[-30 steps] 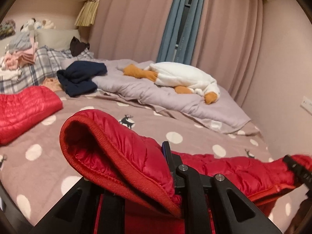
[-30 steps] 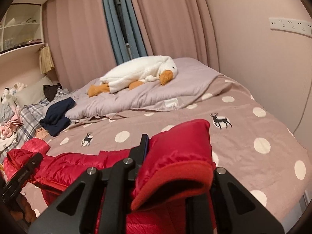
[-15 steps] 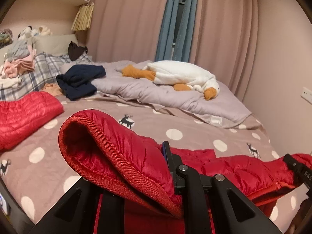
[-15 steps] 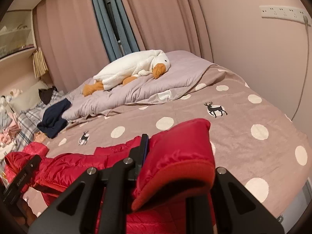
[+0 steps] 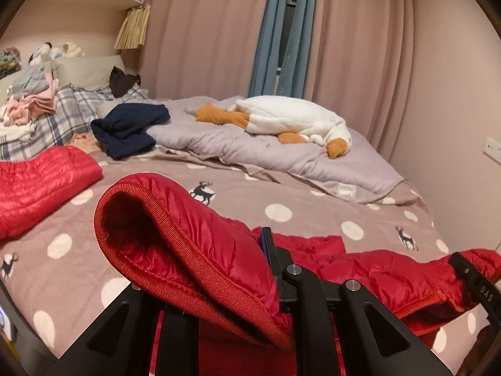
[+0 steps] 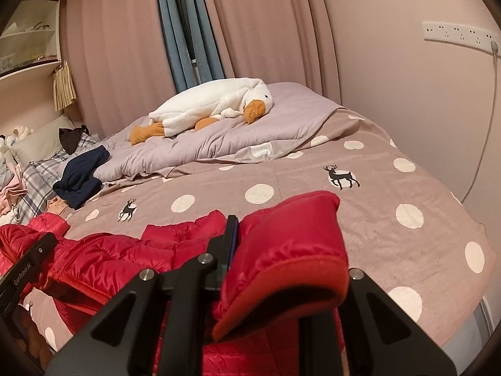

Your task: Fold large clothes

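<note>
Over by the pillow end of the bed, a heap of pink and grey folded clothes [image 5: 29, 94] sits on a grey plaid blanket [image 5: 62, 119], and just this side of it a red quilted piece [image 5: 40, 181] lies flat on the taupe bedspread with white dots and black deer [image 5: 219, 200]. A crumpled navy garment [image 5: 131, 128] rests where the plaid meets a rumpled lilac duvet [image 5: 238, 144]. The left tongs [image 5: 266, 269] are clamped shut on the ribbed hem of the red quilted puffer jacket [image 5: 194, 244], whose edge curls up in a loop over the near edge of the bed. From there the jacket stretches across the near edge to the right tongs [image 6: 233, 244], which are likewise closed tight on the other end of the hem [image 6: 291, 250], the fabric bunched between them. Further back, on the duvet toward the curtain side, a long white plush goose with orange beak and feet [image 6: 213, 106] lies on its side. On the wall by the right edge of the bed runs a white power strip [image 6: 460, 33] with a cord hanging down.
</note>
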{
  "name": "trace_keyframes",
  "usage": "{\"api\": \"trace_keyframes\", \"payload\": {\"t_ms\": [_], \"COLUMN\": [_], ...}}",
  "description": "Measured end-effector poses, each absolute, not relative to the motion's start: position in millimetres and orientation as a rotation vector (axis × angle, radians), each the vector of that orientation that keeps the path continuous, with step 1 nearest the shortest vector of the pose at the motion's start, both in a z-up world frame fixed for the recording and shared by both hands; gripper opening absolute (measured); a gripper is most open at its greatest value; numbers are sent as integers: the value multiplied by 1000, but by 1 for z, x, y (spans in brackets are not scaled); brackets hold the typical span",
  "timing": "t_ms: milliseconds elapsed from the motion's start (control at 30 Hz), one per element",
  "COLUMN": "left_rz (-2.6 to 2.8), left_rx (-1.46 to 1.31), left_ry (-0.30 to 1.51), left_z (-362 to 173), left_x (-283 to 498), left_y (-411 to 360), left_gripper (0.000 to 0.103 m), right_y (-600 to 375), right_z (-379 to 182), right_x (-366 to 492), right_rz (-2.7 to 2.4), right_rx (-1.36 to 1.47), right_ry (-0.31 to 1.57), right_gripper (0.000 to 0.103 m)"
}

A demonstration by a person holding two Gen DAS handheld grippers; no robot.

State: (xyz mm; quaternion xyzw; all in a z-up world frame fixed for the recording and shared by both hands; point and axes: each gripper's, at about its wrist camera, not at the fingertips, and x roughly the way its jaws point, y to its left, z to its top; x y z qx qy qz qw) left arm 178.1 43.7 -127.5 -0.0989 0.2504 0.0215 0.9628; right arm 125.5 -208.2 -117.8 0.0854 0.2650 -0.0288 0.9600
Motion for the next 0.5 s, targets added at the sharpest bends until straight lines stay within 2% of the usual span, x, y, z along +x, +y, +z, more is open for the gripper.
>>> {"api": "trace_keyframes", "payload": {"t_ms": [233,500], "left_rz": [-17,-3], "left_rx": [-285,-236], "left_ry": [563,545], "left_z": [-153,-147], "left_x": [200,192], "left_y": [58,51], "left_gripper": [14,14], "right_y": [-219,-216], "right_z": [-144,-141], "right_x": [146,144], "right_rz": [-31,-35], "right_rx": [236,234], "right_ry": [609,598], "right_gripper": [18,19]}}
